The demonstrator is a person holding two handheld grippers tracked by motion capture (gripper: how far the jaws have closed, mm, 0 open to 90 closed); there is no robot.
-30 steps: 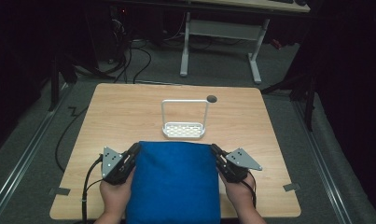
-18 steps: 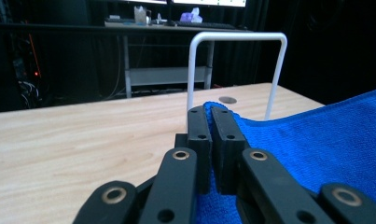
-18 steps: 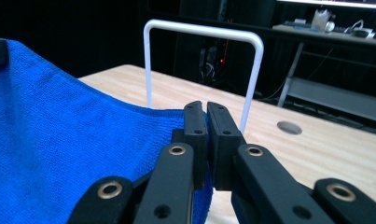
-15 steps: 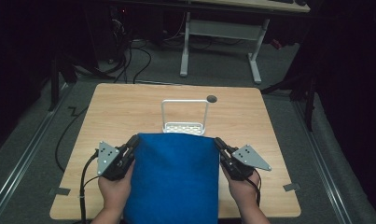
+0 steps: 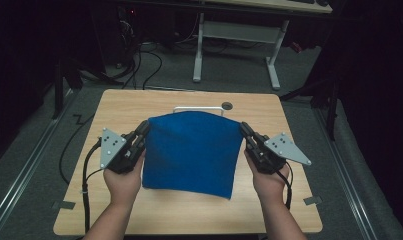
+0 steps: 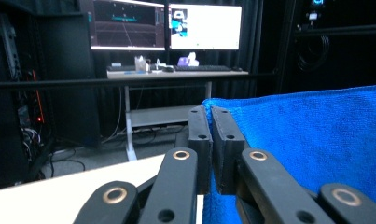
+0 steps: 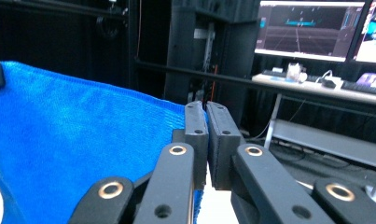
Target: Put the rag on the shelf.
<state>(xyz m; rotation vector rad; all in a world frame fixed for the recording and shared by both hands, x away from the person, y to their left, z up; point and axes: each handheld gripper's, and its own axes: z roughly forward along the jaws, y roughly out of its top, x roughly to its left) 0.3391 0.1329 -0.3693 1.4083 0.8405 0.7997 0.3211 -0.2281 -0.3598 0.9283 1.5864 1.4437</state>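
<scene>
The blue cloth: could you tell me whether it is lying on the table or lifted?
Lifted: the blue cloth hangs spread between the left gripper and right gripper, each pinching a top corner.

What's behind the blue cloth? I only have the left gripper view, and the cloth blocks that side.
Observer: A white wire rack stands on the table behind the blue cloth; the high view shows its top bar above the cloth's edge.
Operator: Is the other corner held?
Observer: Yes. The right gripper is shut on the opposite top corner.
Operator: Is the cloth off the table?
Observer: The top edge is raised between the left gripper and the right one. I cannot tell whether the bottom edge touches the table.
</scene>
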